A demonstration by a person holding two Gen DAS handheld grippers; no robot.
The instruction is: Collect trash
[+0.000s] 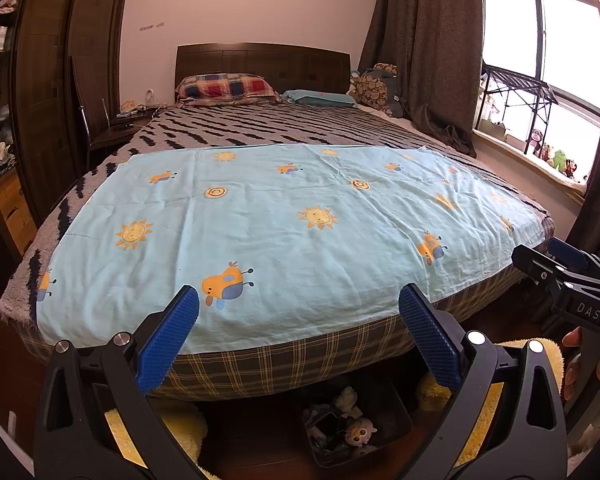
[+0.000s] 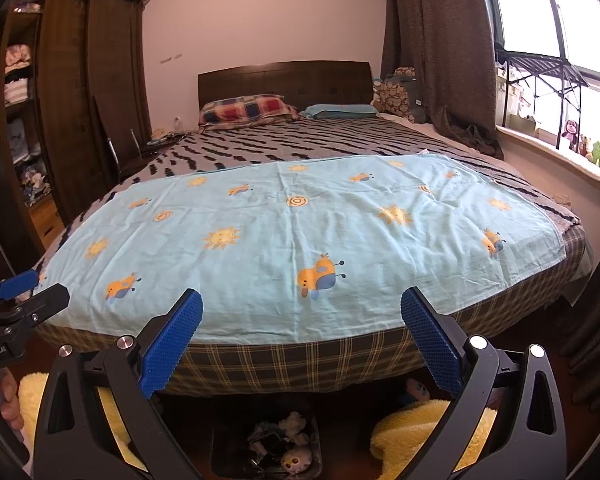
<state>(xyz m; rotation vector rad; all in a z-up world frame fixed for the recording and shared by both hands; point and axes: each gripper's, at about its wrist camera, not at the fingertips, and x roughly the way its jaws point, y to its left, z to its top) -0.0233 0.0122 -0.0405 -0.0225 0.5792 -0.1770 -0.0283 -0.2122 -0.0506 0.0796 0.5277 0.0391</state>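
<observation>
Down at the foot of the bed, a dark bin [image 1: 354, 426] sits on the floor holding crumpled scraps and a small plush toy, while the left gripper [image 1: 299, 308] and right gripper [image 2: 301, 312] both hover above it with tongs spread apart, gripping nothing. Beyond them the blue sheet [image 1: 284, 232] lies bare; no loose trash shows on it. That fits either a finished sweep or one about to start, so scanning the bed and floor edges carefully seems wise.

"DAS" stands on the right gripper [image 1: 540, 264]; "GenRobot.AI", blurred, on the left gripper [image 2: 32, 292].
</observation>
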